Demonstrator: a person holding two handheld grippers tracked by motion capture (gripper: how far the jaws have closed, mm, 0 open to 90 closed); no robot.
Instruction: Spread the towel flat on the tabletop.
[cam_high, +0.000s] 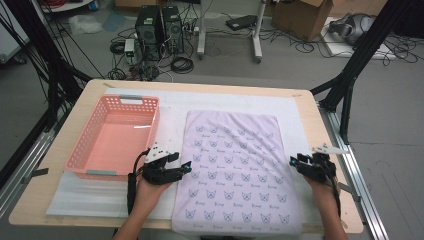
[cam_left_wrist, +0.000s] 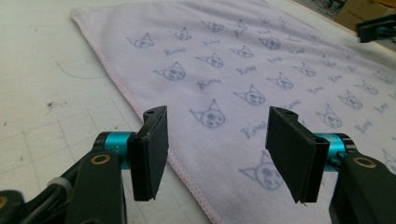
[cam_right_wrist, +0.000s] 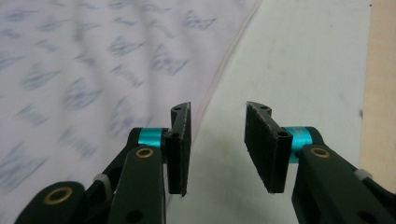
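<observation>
Left hand-held gripper (cam_left_wrist: 216, 154) jaws apart over towel (cam_left_wrist: 280, 70) hem, right hand-held gripper (cam_right_wrist: 217, 147) apart, seemingly beside blurred edge, basket (cam_high: 80, 150) overhead.

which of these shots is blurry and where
Right gripper view: the towel print is smeared with blur while the right gripper looks sharp. Left gripper view: towel crisp near the left gripper, softer far off. High view: evenly lit, slightly soft.

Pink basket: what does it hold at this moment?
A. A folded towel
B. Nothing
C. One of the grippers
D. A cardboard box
B. In the high view the pink basket shows a bare floor, while the printed towel lies flat on the table beside it, and the left gripper and right gripper sit at the towel's two side edges, both with jaws apart.
</observation>
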